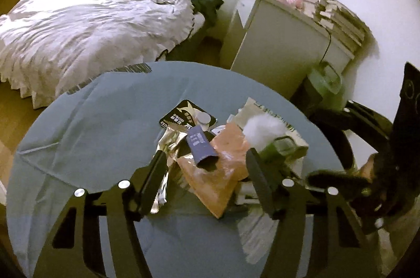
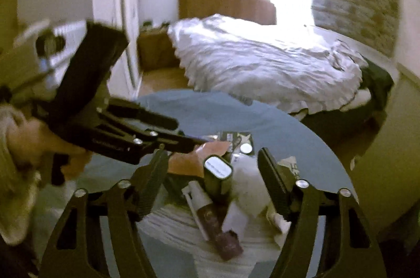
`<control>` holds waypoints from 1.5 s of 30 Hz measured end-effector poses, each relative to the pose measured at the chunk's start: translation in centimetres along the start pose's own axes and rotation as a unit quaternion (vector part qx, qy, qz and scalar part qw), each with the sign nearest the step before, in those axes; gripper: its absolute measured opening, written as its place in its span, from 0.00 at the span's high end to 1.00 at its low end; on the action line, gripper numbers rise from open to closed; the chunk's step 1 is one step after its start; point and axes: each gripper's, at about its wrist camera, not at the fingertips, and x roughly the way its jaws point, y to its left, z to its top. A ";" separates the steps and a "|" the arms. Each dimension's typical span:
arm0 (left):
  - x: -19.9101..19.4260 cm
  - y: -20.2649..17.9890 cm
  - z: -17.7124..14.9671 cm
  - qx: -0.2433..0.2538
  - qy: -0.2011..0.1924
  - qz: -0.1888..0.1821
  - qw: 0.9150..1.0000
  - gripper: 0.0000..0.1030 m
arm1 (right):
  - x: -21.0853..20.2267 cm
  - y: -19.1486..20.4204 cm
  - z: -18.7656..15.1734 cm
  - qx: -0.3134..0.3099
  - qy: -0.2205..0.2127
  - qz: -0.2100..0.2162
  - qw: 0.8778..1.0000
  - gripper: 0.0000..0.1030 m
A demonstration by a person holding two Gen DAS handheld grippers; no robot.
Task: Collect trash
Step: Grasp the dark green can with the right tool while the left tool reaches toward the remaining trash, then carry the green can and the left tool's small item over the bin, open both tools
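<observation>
Trash lies heaped on the round blue tabletop (image 1: 78, 120), toward its far right edge; the orange wrapper (image 1: 218, 173) lies flat, long axis running from the near edge toward the far right, one corner pointing at the near edge; the dark blue tube (image 1: 200, 146) rests on the wrapper, long axis near to far, open end toward the near edge; a foil wrapper (image 1: 168, 146) lies just left of it; a black card (image 1: 183, 112) sits beyond, near the centre; white fluff (image 1: 263, 129) lies on printed paper (image 1: 273, 115) to the right.

Left gripper (image 1: 206, 160): jaws wide apart, straddling the orange wrapper and tube, nothing clamped.

Right gripper (image 2: 214, 160): jaws wide apart over the heap, holding nothing; between them a green box (image 2: 218, 178) stands roughly upright, pale top face up; a slim dark tube (image 2: 207, 217) lies below it, long axis from far left to near right, pale tip pointing far left.

A bed (image 1: 78, 36) and white cabinet (image 1: 283, 47) stand beyond the tabletop.
</observation>
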 end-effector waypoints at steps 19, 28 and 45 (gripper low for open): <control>-0.4 1.2 0.3 -0.011 -0.031 -0.038 0.999 0.85 | 0.6 -0.4 -0.7 0.028 0.019 0.033 0.999 0.72; -3.9 -0.2 1.4 -0.014 -0.071 -0.054 0.996 0.85 | -5.6 -4.1 0.2 0.145 -0.056 0.034 0.987 0.72; 1.0 -16.6 6.9 0.083 -0.050 -0.175 0.980 0.88 | -18.9 -17.0 -10.2 0.322 -0.125 -0.133 0.929 0.72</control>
